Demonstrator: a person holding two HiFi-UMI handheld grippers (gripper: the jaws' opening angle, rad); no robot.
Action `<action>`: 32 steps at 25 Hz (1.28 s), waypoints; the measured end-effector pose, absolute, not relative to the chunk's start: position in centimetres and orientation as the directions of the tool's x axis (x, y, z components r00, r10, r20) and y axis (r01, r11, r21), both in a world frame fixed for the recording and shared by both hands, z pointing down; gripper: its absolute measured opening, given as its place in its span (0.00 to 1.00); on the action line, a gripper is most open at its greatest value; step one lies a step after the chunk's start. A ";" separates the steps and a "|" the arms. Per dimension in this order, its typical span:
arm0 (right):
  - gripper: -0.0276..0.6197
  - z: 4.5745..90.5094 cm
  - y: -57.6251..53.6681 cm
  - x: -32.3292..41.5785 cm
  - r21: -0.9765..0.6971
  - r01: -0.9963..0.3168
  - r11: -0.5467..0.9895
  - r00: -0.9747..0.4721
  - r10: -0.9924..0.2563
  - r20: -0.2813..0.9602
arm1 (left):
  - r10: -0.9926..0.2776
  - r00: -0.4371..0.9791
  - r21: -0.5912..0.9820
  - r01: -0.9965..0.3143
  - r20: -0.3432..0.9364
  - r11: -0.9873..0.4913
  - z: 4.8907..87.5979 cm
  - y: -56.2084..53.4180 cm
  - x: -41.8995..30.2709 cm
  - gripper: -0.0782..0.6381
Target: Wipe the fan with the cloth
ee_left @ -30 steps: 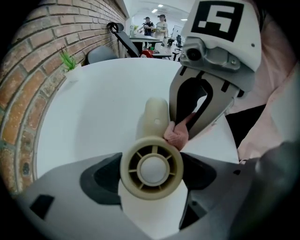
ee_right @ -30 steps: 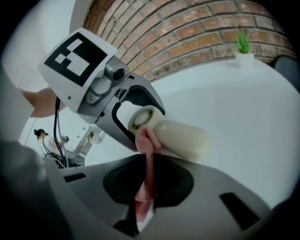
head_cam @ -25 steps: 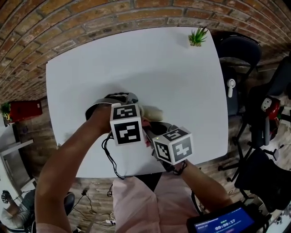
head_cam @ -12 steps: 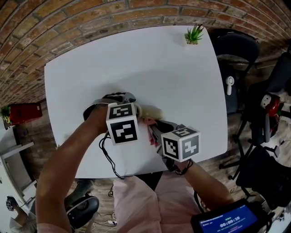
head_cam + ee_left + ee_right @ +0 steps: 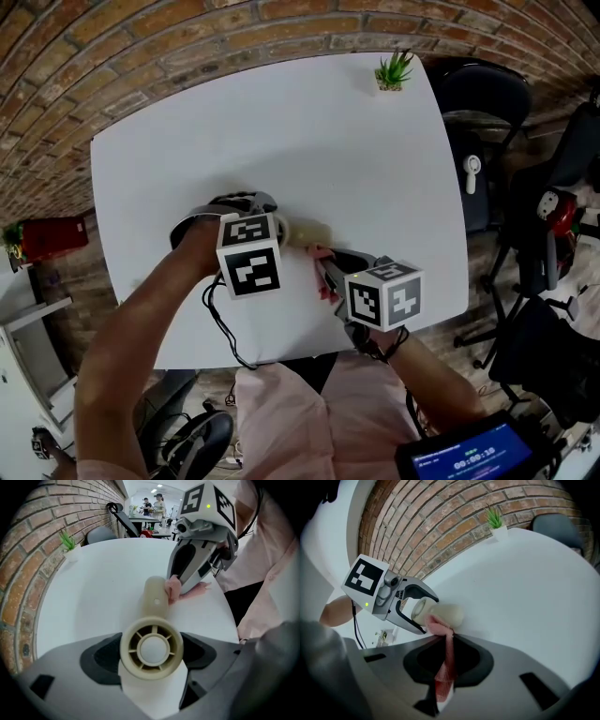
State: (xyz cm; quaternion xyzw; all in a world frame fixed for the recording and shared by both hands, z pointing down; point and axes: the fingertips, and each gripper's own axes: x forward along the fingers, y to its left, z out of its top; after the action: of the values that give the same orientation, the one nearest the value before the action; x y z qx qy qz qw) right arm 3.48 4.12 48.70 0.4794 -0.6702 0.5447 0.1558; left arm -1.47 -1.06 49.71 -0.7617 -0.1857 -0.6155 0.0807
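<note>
Left gripper view: left gripper (image 5: 151, 660) clamps fan (image 5: 151, 641); handle points away to right gripper (image 5: 183, 585), pinching cloth (image 5: 172, 588) against it.

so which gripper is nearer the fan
Left. The left gripper is shut on the round head of the fan, while the right gripper sits just beside its handle, holding the pink cloth against it.

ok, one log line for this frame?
left gripper: shut on fan, at its head | right gripper: shut on cloth | contact: cloth against fan's handle
</note>
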 end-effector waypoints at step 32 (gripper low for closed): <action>0.09 46.9 3.2 6.0 -0.448 -0.852 0.271 -0.523 -0.403 0.751 | 0.154 0.025 0.097 0.678 0.988 -0.729 49.9 -0.9 -3.0 0.64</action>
State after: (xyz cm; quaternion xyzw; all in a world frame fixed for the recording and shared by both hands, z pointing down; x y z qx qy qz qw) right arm 6.05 3.16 46.89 0.4154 -0.7550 0.4379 0.2564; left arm -2.98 -0.91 49.92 -0.6850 -0.3036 -0.6287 0.2081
